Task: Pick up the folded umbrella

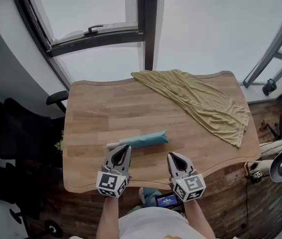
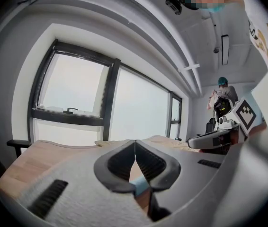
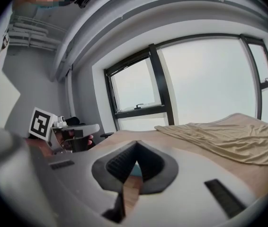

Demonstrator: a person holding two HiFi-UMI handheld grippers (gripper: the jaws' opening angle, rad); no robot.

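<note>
On the wooden worktop (image 1: 111, 108) the folded umbrella (image 1: 140, 140) lies flat near the front edge, teal, with its pale end toward your left. Your left tool (image 1: 126, 147) is clenched with nothing gripped. Its tip sits just short of the umbrella's left part; contact can't be told. Your right tool (image 1: 171, 156) is clenched too and empty, nearer you than the umbrella's right end and apart from it. Both tools point away from you, tilted slightly down. In the left gripper view the jaw tips meet, and a teal sliver of umbrella shows low behind them. In the right gripper view the jaws are together, with worktop beyond. An olive cloth (image 1: 201, 101) lies rumpled on the far right of the worktop, well apart from the umbrella. A black chair (image 1: 16, 128) stands off the left side.
</note>
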